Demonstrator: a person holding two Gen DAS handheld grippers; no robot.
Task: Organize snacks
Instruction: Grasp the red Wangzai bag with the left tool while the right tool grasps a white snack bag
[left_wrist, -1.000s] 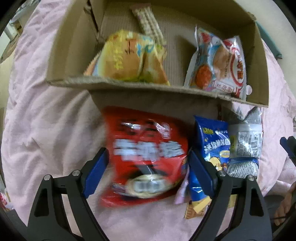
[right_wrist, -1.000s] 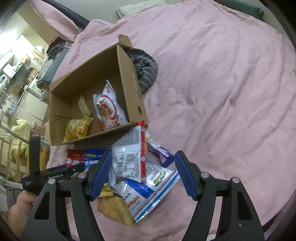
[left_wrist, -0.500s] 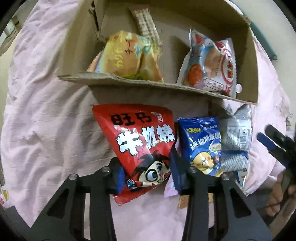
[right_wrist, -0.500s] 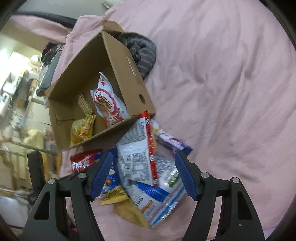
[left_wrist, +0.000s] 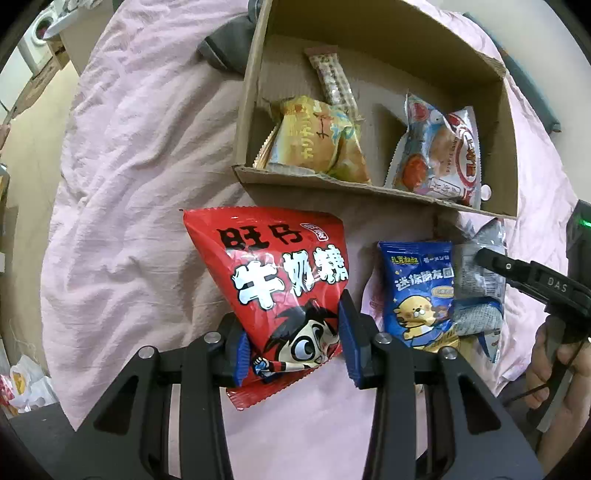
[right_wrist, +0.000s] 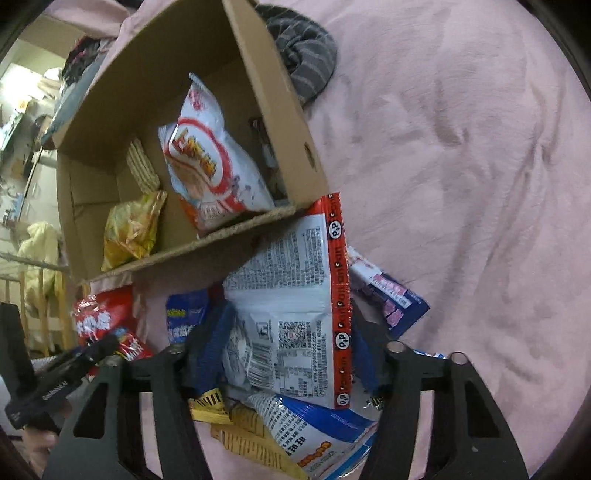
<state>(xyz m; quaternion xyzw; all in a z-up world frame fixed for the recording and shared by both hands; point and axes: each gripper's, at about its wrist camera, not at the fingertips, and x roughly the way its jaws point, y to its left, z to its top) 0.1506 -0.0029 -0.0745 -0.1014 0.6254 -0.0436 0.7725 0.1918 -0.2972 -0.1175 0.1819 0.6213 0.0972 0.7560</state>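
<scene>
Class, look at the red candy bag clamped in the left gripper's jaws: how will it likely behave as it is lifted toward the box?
The red candy bag is gripped near one lower corner by the left gripper, so it will probably swing or sag. Its glossy film looks slippery and may creep out. Its creased, bulging body suggests soft, loose contents, hardly fragile, dropping easily into the cardboard box.

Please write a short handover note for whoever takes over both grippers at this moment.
Left gripper: shut on the red candy bag, just outside the cardboard box.
Right gripper: jaws have just been closing around the white packet; grip not confirmed.
Done: yellow bag, wafer bar and white-red bag are in the box.
Left: both of these, the blue bag and the remaining pile on the pink blanket.
</scene>
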